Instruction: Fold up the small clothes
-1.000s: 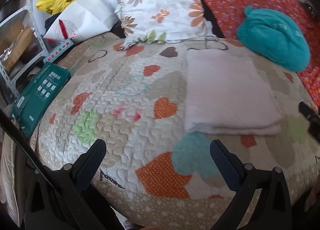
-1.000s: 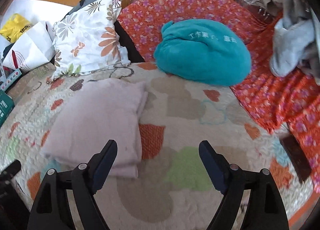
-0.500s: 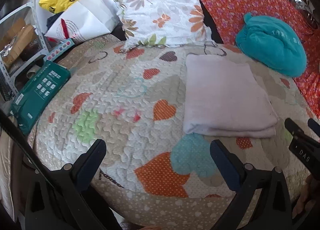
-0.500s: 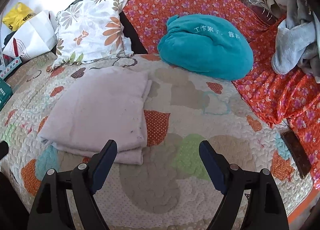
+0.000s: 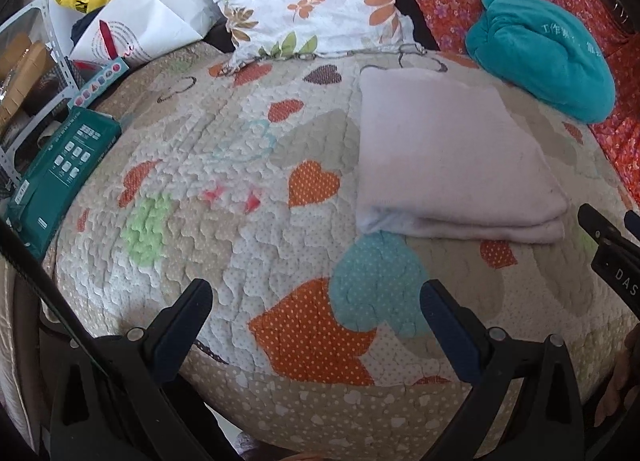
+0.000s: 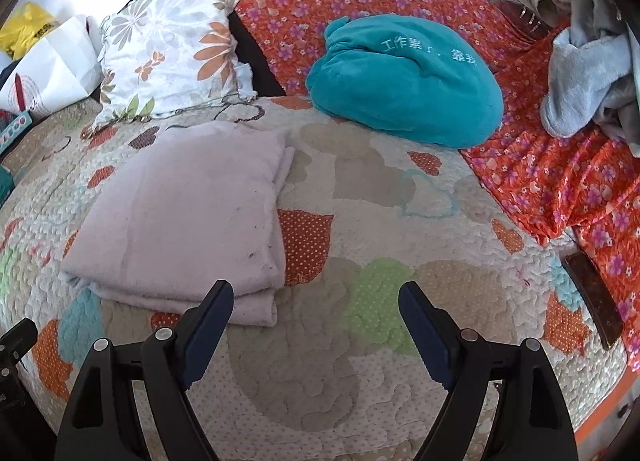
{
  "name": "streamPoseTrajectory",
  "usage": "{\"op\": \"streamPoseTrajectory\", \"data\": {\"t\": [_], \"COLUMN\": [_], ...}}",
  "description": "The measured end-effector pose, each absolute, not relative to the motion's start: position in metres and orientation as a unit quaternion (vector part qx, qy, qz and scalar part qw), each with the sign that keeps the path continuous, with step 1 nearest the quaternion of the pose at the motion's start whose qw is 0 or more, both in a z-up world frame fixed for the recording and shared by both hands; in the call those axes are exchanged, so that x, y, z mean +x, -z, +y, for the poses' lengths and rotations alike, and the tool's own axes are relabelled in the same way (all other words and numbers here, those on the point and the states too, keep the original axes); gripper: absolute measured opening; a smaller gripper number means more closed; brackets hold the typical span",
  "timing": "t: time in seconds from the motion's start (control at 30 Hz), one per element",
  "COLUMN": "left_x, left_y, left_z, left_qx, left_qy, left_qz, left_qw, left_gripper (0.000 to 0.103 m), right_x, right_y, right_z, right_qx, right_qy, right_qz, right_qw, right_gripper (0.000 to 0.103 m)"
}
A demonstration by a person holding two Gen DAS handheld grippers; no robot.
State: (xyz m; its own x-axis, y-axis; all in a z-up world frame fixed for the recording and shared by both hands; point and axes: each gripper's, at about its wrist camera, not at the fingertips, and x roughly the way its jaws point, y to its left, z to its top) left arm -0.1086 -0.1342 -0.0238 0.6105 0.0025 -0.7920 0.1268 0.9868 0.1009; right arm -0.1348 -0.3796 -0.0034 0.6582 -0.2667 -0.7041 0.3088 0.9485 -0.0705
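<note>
The folded pale pink cloth [image 5: 452,157] is laid flat on the heart-patterned quilt [image 5: 224,197], at about one o'clock from the left gripper [image 5: 316,305] and at about eleven o'clock from the right gripper [image 6: 316,309]. Both grippers are held above the quilt with the jaws wide apart, and nothing is gripped between them. A teal bundle [image 6: 404,81] is seen beyond the cloth, and a flowered pillow [image 6: 168,53] at its far side
</note>
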Motion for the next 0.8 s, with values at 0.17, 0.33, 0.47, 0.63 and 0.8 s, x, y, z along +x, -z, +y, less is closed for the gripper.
{"op": "streamPoseTrajectory", "data": {"t": [0.17,0.33,0.47,0.63,0.8], "left_x": [-0.109,-0.105,-0.102,-0.102,-0.102], "left_y": [0.032,0.034,0.037,0.041,0.047], "left_z": [-0.136,-0.133,-0.132,-0.135,-0.137], "left_qx": [0.071,0.065,0.065,0.072,0.081], "left_qy": [0.046,0.043,0.040,0.042,0.040], "left_qz": [0.454,0.457,0.460,0.463,0.467], "left_qw": [0.887,0.886,0.885,0.882,0.880], "left_gripper": [0.103,0.103,0.103,0.103,0.103], "right_x": [-0.134,-0.132,-0.130,-0.129,-0.130], "right_y": [0.006,0.008,0.011,0.012,0.012], "right_z": [-0.376,-0.380,-0.379,-0.375,-0.375], "right_qx": [0.018,0.026,0.025,0.015,0.016], "right_qy": [0.163,0.167,0.162,0.156,0.156], "right_qz": [0.383,0.388,0.393,0.393,0.393], "right_qw": [0.909,0.906,0.905,0.906,0.906], "right_gripper": [0.088,0.088,0.088,0.089,0.090]}}
